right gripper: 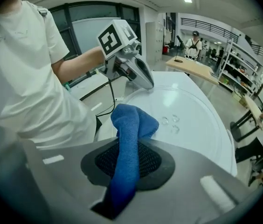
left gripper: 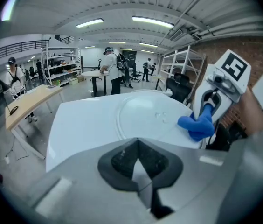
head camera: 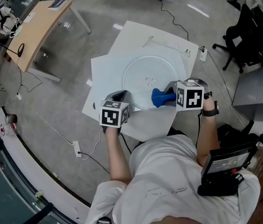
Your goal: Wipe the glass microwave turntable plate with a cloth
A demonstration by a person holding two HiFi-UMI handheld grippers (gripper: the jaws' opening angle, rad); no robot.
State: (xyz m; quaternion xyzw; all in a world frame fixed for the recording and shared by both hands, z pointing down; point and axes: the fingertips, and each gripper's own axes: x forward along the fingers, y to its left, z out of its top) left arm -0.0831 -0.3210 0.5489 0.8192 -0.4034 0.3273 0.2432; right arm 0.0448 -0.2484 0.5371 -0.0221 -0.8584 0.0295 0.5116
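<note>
Two handheld grippers meet at the near edge of a glass microwave turntable plate (head camera: 146, 68), which lies flat in the middle of a white table (head camera: 104, 73). The right gripper (head camera: 168, 97) is clenched on a blue cloth (head camera: 159, 97). The cloth runs up between the jaws, and its bunched end pokes out past the tips and sits over the plate's near right rim. The left gripper (head camera: 120, 95) has its jaws drawn together, and its tip is at the plate's near left rim. Whether it pinches the glass there I cannot tell. The three small raised hub marks (right gripper: 171, 122) at the plate's centre lie just beyond the cloth. A wooden desk (head camera: 37, 29) stands well off to the far left, and a black office chair (head camera: 246, 37) stands to the far right.
</note>
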